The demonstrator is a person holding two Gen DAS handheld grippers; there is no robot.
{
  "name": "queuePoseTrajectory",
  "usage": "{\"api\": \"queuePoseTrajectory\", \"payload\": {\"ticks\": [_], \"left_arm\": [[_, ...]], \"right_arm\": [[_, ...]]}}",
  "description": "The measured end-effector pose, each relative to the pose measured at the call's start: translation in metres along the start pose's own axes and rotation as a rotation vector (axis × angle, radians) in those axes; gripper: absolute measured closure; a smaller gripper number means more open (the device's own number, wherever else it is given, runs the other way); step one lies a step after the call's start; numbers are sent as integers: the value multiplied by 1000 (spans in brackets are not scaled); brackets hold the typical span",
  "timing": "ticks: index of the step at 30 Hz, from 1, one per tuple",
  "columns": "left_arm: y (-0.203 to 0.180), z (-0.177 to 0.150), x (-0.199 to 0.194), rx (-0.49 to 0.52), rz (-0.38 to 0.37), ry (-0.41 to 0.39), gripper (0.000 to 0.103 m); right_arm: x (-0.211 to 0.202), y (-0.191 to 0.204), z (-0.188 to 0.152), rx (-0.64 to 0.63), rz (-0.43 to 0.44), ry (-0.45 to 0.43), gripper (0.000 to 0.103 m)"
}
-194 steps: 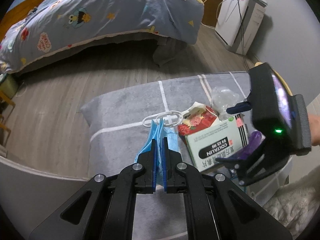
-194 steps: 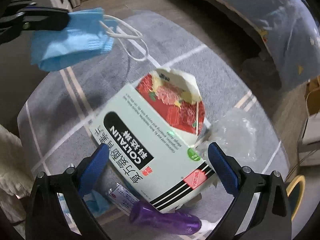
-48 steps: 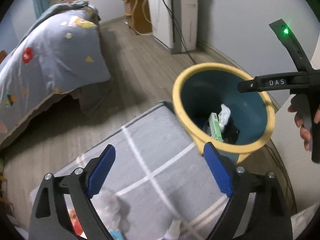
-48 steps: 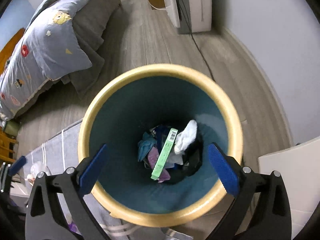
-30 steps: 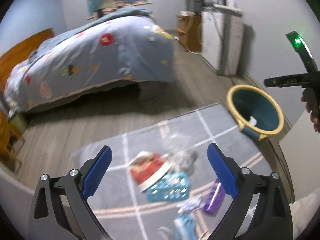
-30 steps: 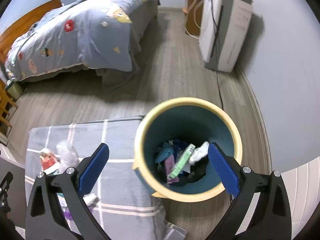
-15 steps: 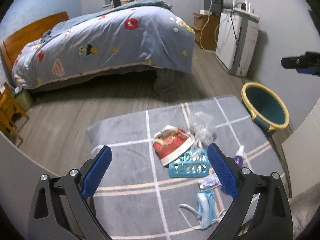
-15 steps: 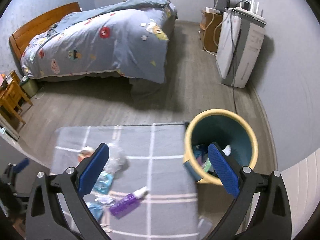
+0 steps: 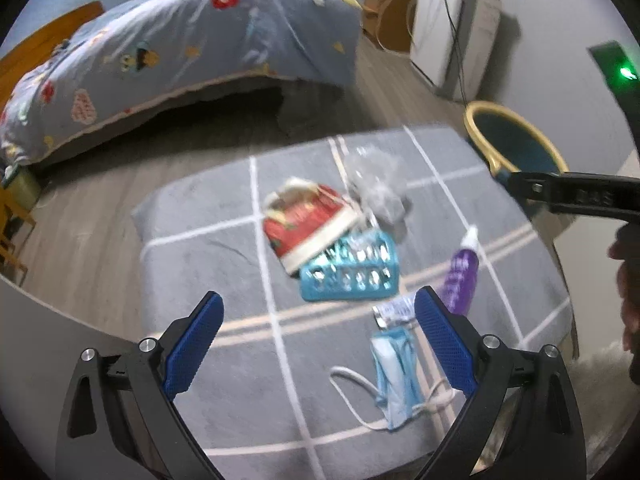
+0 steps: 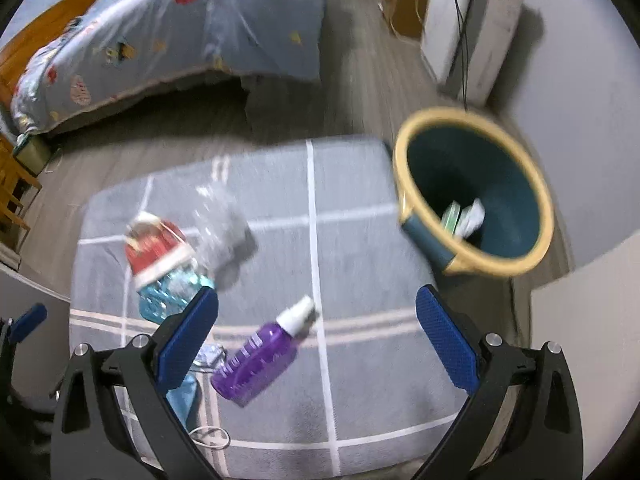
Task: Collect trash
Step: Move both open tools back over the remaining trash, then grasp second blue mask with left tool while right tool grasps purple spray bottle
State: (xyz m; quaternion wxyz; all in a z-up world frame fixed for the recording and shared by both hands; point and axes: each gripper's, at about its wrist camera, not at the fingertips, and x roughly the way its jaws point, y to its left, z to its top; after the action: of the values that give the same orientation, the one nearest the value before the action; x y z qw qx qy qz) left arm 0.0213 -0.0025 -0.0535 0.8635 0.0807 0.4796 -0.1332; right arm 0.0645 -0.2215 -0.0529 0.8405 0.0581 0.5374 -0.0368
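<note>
A bed [image 9: 192, 40] under a patterned blue quilt fills the far side, its edges smeared by blur. In front lies a grey rug [image 9: 224, 264] with pale grid lines, cut off at the near edge behind both tools. Just off the rug's far right corner stands the bin [image 10: 472, 188], yellow-rimmed and teal inside; scraps show in its bottom but cannot be identified. The trash sits clustered mid-rug: a red printed bag [image 9: 304, 224] overlapping a teal blister tray [image 9: 352, 268], crumpled clear plastic [image 9: 376, 188] just behind, a purple bottle [image 10: 260, 356] lying tilted, a blue face mask [image 9: 396, 368] nearest, partly hidden. The left tongs [image 9: 318, 344] and right tongs [image 10: 316, 338] both gape wide, holding nothing.
</note>
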Motion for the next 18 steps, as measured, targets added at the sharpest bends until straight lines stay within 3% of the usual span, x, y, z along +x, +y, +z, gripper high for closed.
{"api": "queuePoseTrajectory", "payload": {"ticks": [7, 10, 12, 13, 17, 18], "left_arm": [[-22, -12, 28, 38, -38, 90, 8], [-32, -18, 39, 78, -46, 129, 14], [-39, -22, 46, 102, -60, 162, 32], [-41, -23, 49, 108, -69, 175, 35], [-49, -28, 62, 148, -104, 243, 73], [-49, -29, 63, 153, -101, 247, 76]], "right_arm": [[34, -1, -11, -24, -34, 72, 6], [40, 0, -11, -14, -15, 86, 7], [44, 1, -12, -9, 3, 99, 12], [46, 2, -12, -9, 7, 106, 14], [55, 5, -10, -7, 30, 136, 24], [58, 6, -10, -3, 39, 143, 25]]}}
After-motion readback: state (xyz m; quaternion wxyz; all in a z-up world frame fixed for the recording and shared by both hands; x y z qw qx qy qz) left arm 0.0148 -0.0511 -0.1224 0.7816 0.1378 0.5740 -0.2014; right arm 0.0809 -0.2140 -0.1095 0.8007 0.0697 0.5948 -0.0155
